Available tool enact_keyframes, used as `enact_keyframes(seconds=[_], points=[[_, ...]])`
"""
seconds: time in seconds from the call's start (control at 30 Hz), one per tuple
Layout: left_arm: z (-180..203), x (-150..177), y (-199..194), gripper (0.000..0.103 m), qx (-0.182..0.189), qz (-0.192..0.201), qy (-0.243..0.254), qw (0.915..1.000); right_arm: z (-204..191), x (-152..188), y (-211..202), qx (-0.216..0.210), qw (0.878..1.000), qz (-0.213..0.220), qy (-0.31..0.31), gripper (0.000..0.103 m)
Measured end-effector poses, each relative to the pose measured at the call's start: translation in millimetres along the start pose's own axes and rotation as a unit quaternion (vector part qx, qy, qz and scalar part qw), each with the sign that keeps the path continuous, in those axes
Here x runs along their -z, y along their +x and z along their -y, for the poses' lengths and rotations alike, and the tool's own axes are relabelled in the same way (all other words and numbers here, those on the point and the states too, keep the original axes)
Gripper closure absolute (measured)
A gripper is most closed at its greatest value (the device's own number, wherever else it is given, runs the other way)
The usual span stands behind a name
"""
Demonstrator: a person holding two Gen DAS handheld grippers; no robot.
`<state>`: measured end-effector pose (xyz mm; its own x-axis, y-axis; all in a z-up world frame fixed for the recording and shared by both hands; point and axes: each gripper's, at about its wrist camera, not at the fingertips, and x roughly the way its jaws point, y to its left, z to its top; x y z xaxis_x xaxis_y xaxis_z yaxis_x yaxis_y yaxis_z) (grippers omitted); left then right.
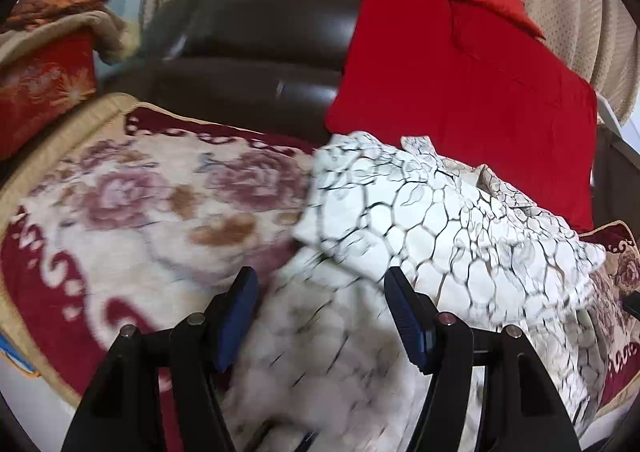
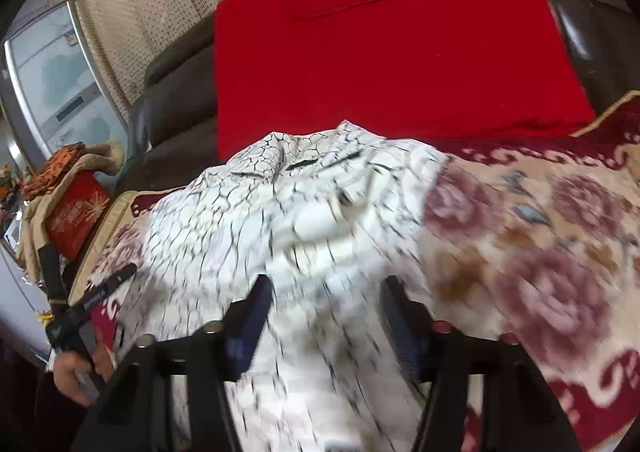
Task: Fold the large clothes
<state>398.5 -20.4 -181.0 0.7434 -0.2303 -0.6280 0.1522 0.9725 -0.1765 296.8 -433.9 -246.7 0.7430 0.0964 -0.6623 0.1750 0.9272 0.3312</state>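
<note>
On the floral blanket (image 1: 132,188) lies the crumpled white garment with black crackle lines (image 1: 440,220), spreading from centre toward 3 o'clock in the left view. Left tongs (image 1: 320,280) are released, jaws apart over blurred cloth. Right tongs (image 2: 326,288) likewise gape above it. Only the right view shows the garment's collar and a hand (image 2: 76,372) at 8 o'clock.

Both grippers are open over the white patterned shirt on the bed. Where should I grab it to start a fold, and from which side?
Judging from the right wrist view, the shirt lies bunched on the floral blanket, collar toward the red quilt. Take the near edge: left gripper and right gripper each pinch a loose fold from the near side, low and flat, since the cloth already lies between the open fingers.
</note>
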Motion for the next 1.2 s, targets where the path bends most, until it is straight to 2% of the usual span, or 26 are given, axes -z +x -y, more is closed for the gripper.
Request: enact_keyframes(seconds=[0.1,0.2,0.3,0.4,0.5,0.6,0.77,0.87,0.97,1.03,1.07,1.1,1.13,1.2], points=[[-24.5,17.8,-28.9,0.029,-0.007,-0.001,-0.034,0.9994,12.8,29.9,-35.8,-0.005,1.0,0.003,0.007,0.035],[-51.7,45.5,-56.7,0.028,-0.013,-0.014,-0.066,0.9976,24.2,63.7,-61.0,0.004,1.0,-0.011,0.012,0.034],[-75.0,71.4,-71.3,0.026,-0.019,-0.043,-0.09,0.9948,30.6,94.6,-69.0,0.004,0.999,-0.034,0.014,0.034],[-95.5,100.7,-75.2,0.026,-0.022,-0.088,-0.119,0.9887,39.4,123.0,-68.8,0.011,0.997,-0.072,0.016,0.034],[-107.4,121.1,-67.3,0.024,-0.02,-0.135,-0.131,0.982,52.3,151.3,-62.9,0.027,0.994,-0.106,0.025,0.034],[-115.9,140.1,-46.1,0.022,-0.023,-0.196,-0.145,0.9695,69.2,170.3,-52.6,0.037,0.989,-0.138,0.046,0.034],[-114.1,158.1,-17.8,0.022,-0.009,-0.25,-0.151,0.9563,90.6,191.7,-32.5,0.055,0.98,-0.181,0.063,0.034],[-107.6,164.6,-2.0,0.022,-0.03,-0.268,-0.124,0.9548,96.1,202.2,-21.4,0.053,0.977,-0.199,0.061,0.034],[-100.5,166.9,5.8,0.022,-0.035,-0.264,-0.095,0.9592,98.7,211.6,-9.6,0.051,0.973,-0.219,0.053,0.034],[-95.5,170.5,13.4,0.023,-0.036,-0.271,-0.078,0.9586,100.5,218.1,3.2,0.048,0.969,-0.236,0.057,0.034],[-94.7,172.5,16.4,0.024,-0.032,-0.274,-0.078,0.9579,101.3,222.3,10.1,0.042,0.967,-0.244,0.059,0.034],[-94.3,174.3,18.7,0.034,-0.026,-0.276,-0.078,0.9577,101.1,226.5,17.1,0.039,0.965,-0.252,0.059,0.034],[-93.8,176.4,21.9,0.049,-0.019,-0.28,-0.077,0.9568,100.9,229.3,21.4,0.039,0.964,-0.256,0.058,0.034],[-93.1,180.0,28.2,0.06,-0.009,-0.29,-0.082,0.9535,98.2,237.0,33.0,0.036,0.963,-0.263,0.049,0.034]])
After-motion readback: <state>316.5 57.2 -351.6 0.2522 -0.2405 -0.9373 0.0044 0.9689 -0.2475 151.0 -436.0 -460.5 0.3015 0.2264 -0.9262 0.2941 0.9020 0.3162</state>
